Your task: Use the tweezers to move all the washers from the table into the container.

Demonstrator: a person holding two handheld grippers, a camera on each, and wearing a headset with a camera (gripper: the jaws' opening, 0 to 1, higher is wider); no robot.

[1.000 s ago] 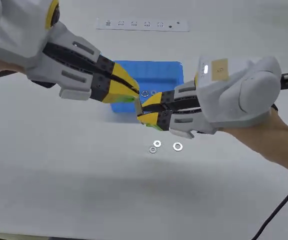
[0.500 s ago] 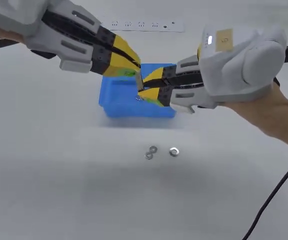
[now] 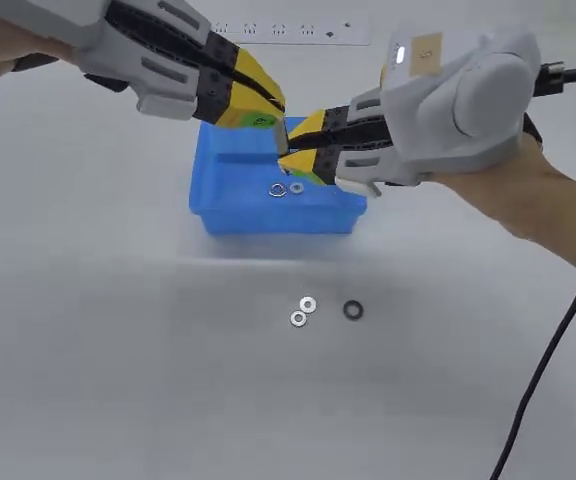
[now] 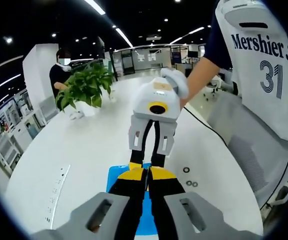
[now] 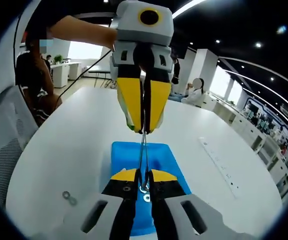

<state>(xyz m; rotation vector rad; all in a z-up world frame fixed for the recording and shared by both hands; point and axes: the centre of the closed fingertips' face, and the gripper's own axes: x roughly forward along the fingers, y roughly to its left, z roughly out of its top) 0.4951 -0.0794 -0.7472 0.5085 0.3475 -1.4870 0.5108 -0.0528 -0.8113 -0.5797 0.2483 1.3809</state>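
Note:
A blue container (image 3: 228, 205) stands on the white table, with two washers (image 3: 277, 190) lying inside it. Thin metal tweezers (image 5: 143, 145) run between my two grippers above it. My left gripper (image 3: 273, 112) comes in from the upper left, shut on the tweezers' upper end. From the right, my right gripper (image 3: 296, 160) is shut across their lower part, over the container. I cannot tell whether the tips hold a washer. In front of the container, three washers (image 3: 308, 304) lie on the table, one of them dark (image 3: 353, 310).
A white power strip (image 3: 288, 30) lies at the table's far edge. A black cable (image 3: 548, 360) trails off the right gripper along the right side. Bare table surrounds the loose washers. People and a potted plant (image 4: 84, 87) are far off in the room.
Both grippers, with the tweezers, have moved from the container's near edge to above its inside. The head camera has shifted too. The three washers on the table have stayed put.

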